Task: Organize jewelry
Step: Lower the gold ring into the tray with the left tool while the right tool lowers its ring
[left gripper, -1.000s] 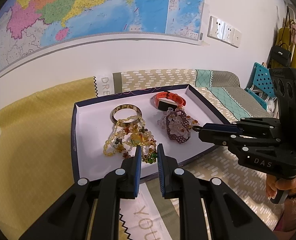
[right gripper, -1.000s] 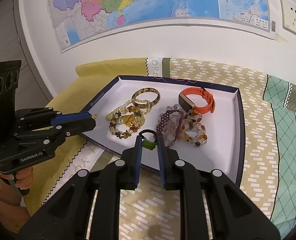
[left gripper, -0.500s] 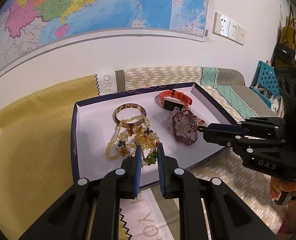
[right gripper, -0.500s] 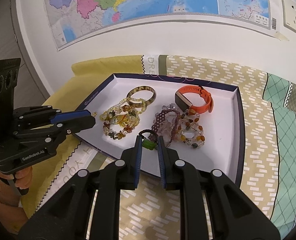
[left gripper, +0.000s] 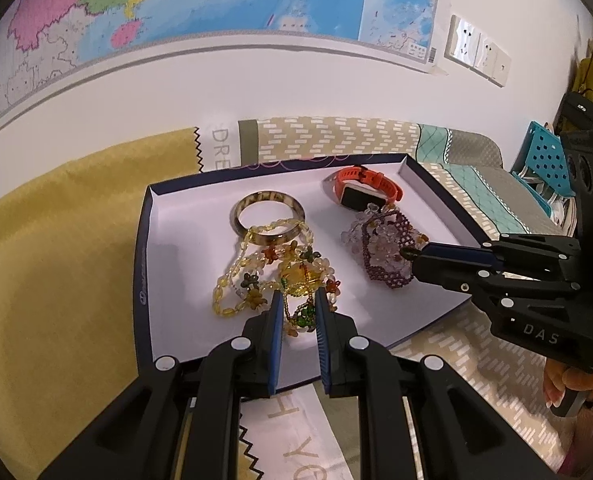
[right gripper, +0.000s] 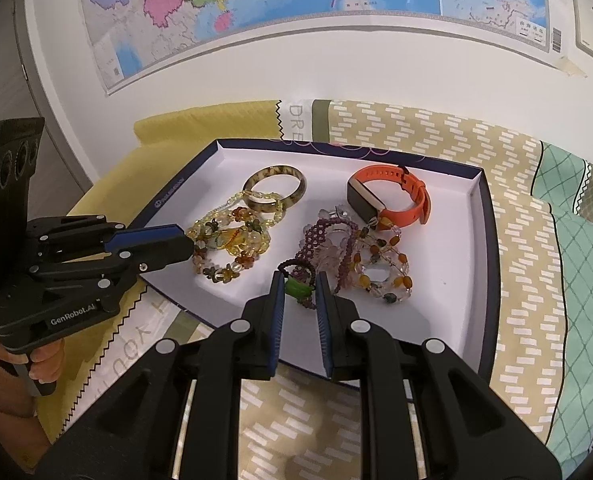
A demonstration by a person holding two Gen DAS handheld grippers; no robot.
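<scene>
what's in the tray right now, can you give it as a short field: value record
container: shallow navy-rimmed tray on a patterned cloth
far left: mottled bangle
far right: orange smartwatch
near left: yellow bead tangle
near right: purple and clear bead pile
left gripper: over the yellow beads
right gripper: at a green bead

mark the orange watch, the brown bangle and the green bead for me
orange watch (right gripper: 410, 190), right wrist view, on the strap's far side.
brown bangle (right gripper: 296, 184), right wrist view, on its right rim.
green bead (right gripper: 298, 290), right wrist view, on the bead's middle.
</scene>
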